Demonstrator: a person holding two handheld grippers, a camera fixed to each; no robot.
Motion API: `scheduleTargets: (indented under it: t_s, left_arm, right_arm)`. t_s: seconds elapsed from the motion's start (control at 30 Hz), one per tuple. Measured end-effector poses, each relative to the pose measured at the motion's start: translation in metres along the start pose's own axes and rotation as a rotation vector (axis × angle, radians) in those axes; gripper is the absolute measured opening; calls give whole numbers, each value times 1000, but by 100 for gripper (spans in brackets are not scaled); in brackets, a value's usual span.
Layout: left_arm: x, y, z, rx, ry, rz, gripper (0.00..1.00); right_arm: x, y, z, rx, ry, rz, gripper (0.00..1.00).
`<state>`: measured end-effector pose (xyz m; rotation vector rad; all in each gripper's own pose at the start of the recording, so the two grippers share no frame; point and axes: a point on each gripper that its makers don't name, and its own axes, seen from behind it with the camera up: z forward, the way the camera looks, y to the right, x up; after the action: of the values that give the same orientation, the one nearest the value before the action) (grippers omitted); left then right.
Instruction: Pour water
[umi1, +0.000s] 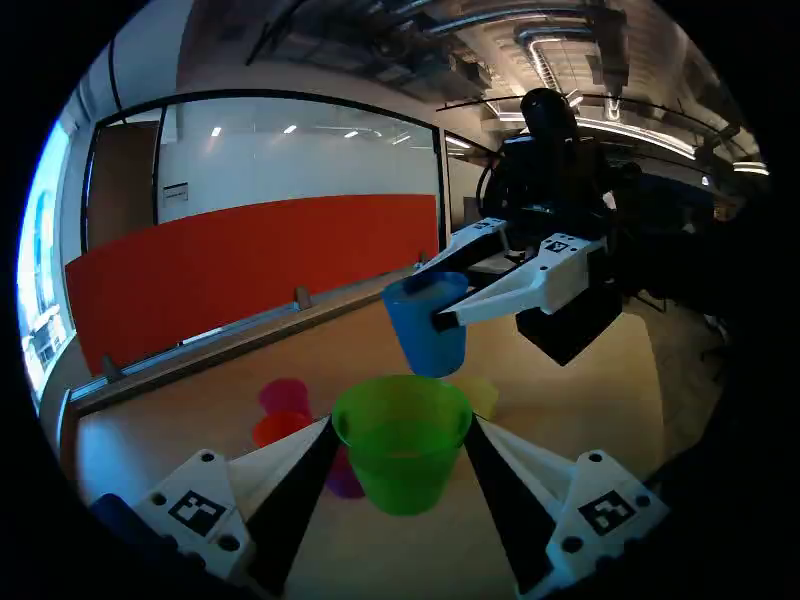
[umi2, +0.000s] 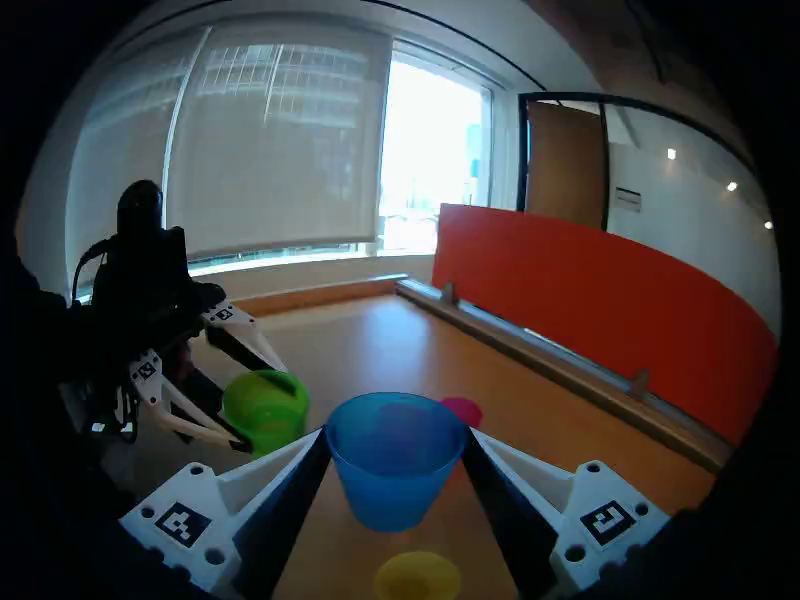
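Note:
A translucent green cup (umi1: 403, 455) stands upright between the fingers of my left gripper (umi1: 400, 430), which is shut on it above the wooden table (umi1: 560, 410). Beyond it, slightly higher, hangs a blue cup (umi1: 428, 330), close to upright, with my right gripper (umi1: 441, 295) shut on it. In the right gripper view the blue cup (umi2: 395, 470) sits between my right gripper's (umi2: 397, 440) fingers. The green cup (umi2: 265, 408) is to its left in my left gripper (umi2: 262, 408). The two cups are apart. Whether either holds water is unclear.
Loose cups stand on the table below: pink (umi1: 285, 395), orange (umi1: 278, 428), purple (umi1: 345, 482) and yellow (umi1: 480, 395). The yellow cup (umi2: 418, 577) and pink cup (umi2: 462, 410) lie near the blue one. A red divider panel (umi1: 250, 260) runs along the table's far edge.

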<state>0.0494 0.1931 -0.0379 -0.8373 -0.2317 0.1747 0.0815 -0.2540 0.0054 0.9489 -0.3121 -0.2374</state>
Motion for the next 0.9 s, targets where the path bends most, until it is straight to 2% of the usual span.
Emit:
scheduleTargets:
  t_s: [0.47, 0.9]
  left_arm:
    - [-38, 11, 10, -31, -100, 10, 87]
    - [-70, 23, 13, -58, -185, 18, 86]
  right_arm:
    - [-35, -14, -4, 22, -50, -37, 93]
    - [-66, -38, -4, 81, -101, -65, 94]
